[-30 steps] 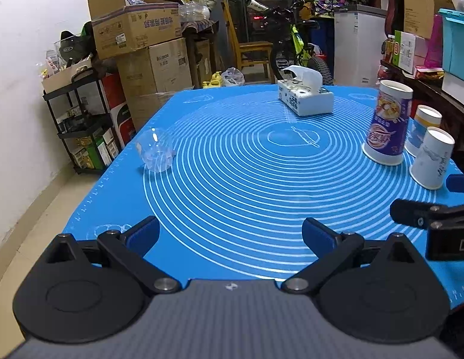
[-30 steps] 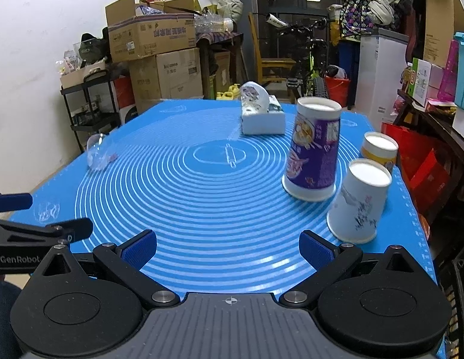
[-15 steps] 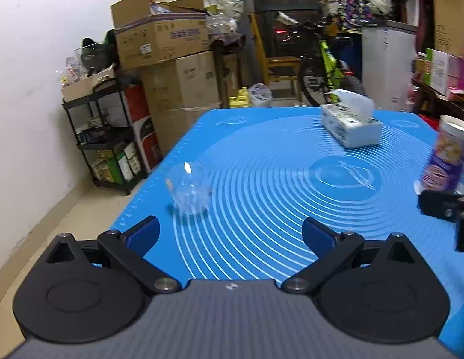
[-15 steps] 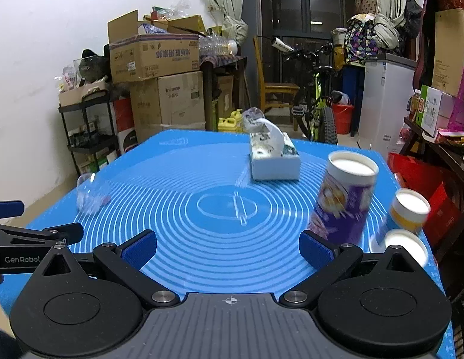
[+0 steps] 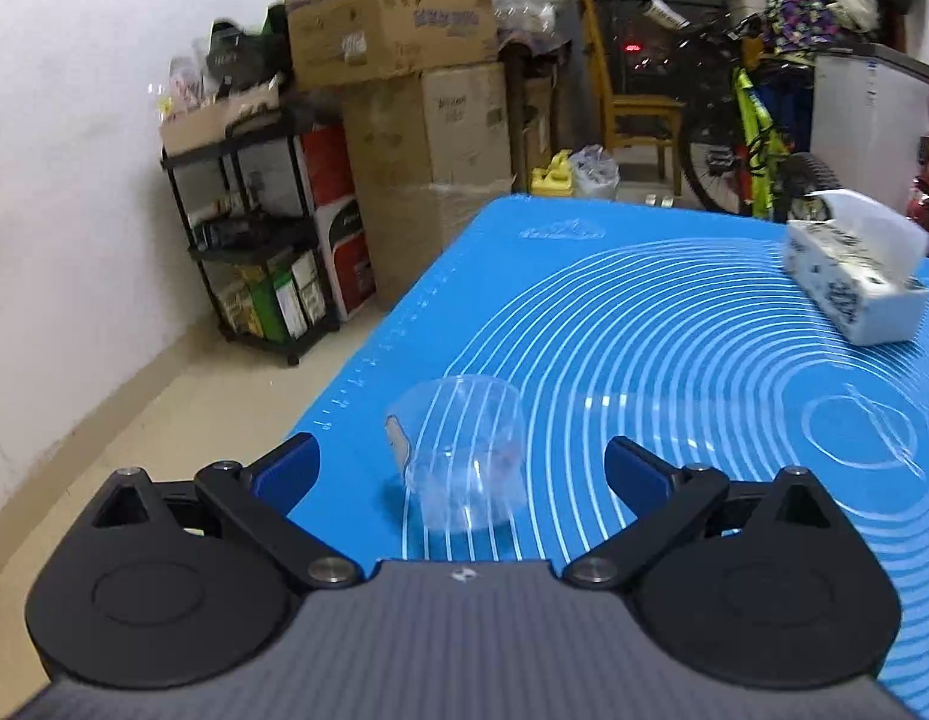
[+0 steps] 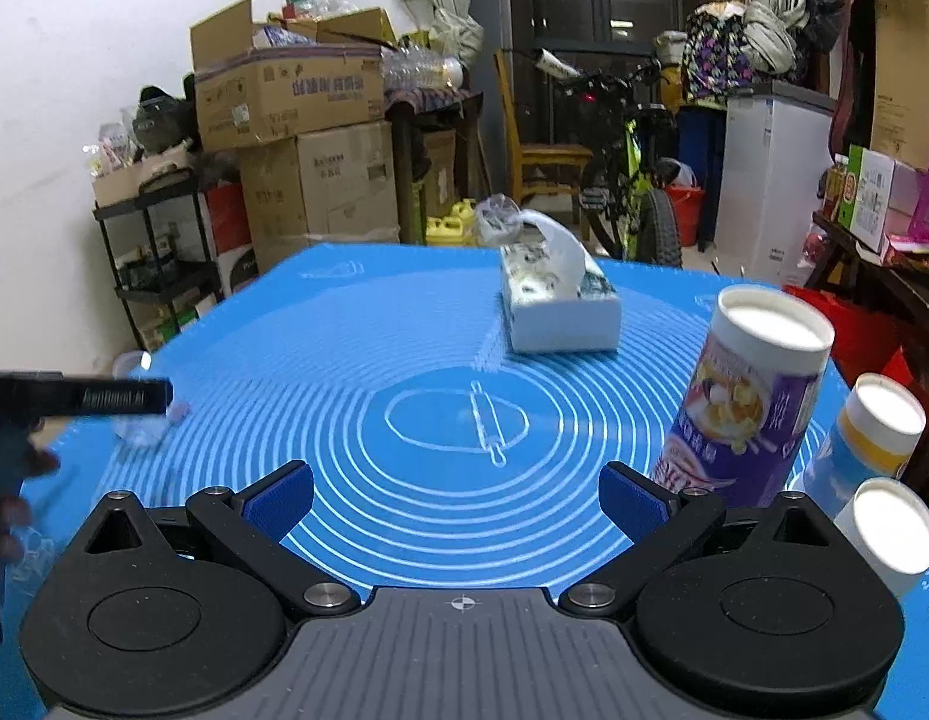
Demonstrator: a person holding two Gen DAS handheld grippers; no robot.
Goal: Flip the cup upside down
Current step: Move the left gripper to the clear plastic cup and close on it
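Two hand-held grippers over one bench (image 5: 674,300) covered by a blue mat (image 6: 440,360) printed with white rings.

Left hand-held gripper (image 5: 461,471): jaws spread wide, nothing held; its blue pads (image 5: 287,468) sit either side of the cup without touching it. In the right wrist view it shows as a dark bar (image 6: 92,399) at the left edge, in front of the cup.

Right hand-held gripper (image 6: 458,498): jaws spread wide, nothing held; hovers above the near middle of the mat, well apart from the cup.

Cup (image 5: 464,450): clear plastic, near the left edge of the mat, between the left gripper's fingers. It appears to lie tipped on its side, wide mouth away from the camera; exact tilt hard to judge through the clear wall. In the right wrist view only a blurred glimpse shows (image 6: 143,426).

Tissue box (image 6: 557,306): white, patterned, a tissue sticking up, at the far middle of the mat.

Paper cups, three, at the right side of the mat, all standing bottom-up:
- purple cup (image 6: 746,414), tallest
- yellow-banded cup (image 6: 872,426), just behind and to the right of it
- white cup (image 6: 890,534), nearest the camera

Background: stacked cartons (image 5: 404,90), black shelf rack (image 5: 254,240), bicycle (image 6: 632,180), wooden chair (image 5: 638,114), white cabinet (image 6: 770,180)
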